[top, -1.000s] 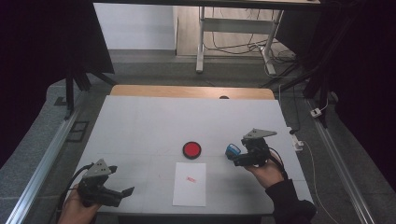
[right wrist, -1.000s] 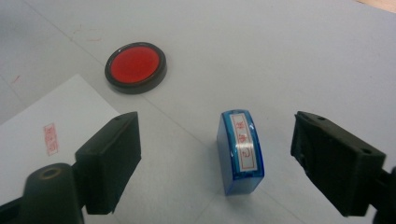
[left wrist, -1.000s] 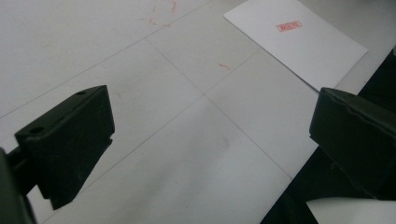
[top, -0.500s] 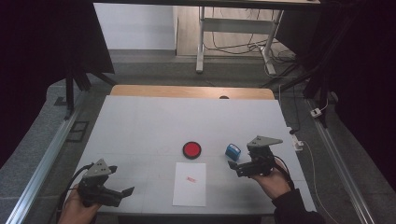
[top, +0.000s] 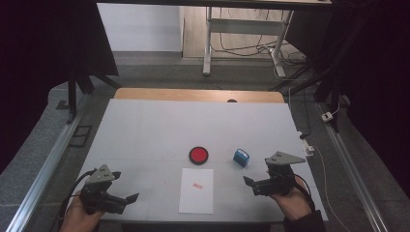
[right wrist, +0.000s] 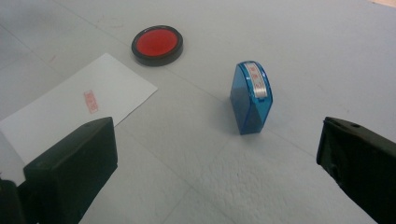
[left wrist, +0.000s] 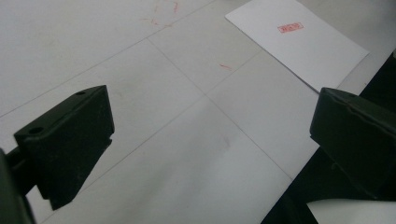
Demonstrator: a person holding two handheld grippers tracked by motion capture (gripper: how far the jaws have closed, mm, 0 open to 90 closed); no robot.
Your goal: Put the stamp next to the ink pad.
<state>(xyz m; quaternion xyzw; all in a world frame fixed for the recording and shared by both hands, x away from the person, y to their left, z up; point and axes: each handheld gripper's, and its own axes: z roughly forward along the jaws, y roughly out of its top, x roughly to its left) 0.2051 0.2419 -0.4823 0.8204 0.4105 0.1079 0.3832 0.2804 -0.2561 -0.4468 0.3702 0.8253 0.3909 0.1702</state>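
Note:
A blue stamp [top: 241,157] [right wrist: 252,98] stands upright on the white table [top: 145,130], to the right of a round red ink pad [top: 198,154] [right wrist: 157,44]. In front of the pad lies a white sheet of paper [top: 197,190] [right wrist: 70,112] [left wrist: 299,42] with a small red stamp mark on it. My right gripper [top: 250,186] [right wrist: 215,130] is open, a short way in front of the stamp and apart from it. Its jaws have just been opening, with nothing between them. My left gripper [top: 126,200] [left wrist: 210,107] rests open at the table's near left corner, over bare table.
A wooden strip [top: 198,95] runs along the table's far edge. Metal rails [top: 43,169] flank both sides. A white cable and plug [top: 309,147] lie off the right edge. Faint red smudges [left wrist: 224,66] mark the table near the left gripper.
The right gripper, which was at the blue stamp, has drawn back toward the near edge. The stamp is left standing on the table. The left gripper has not moved.

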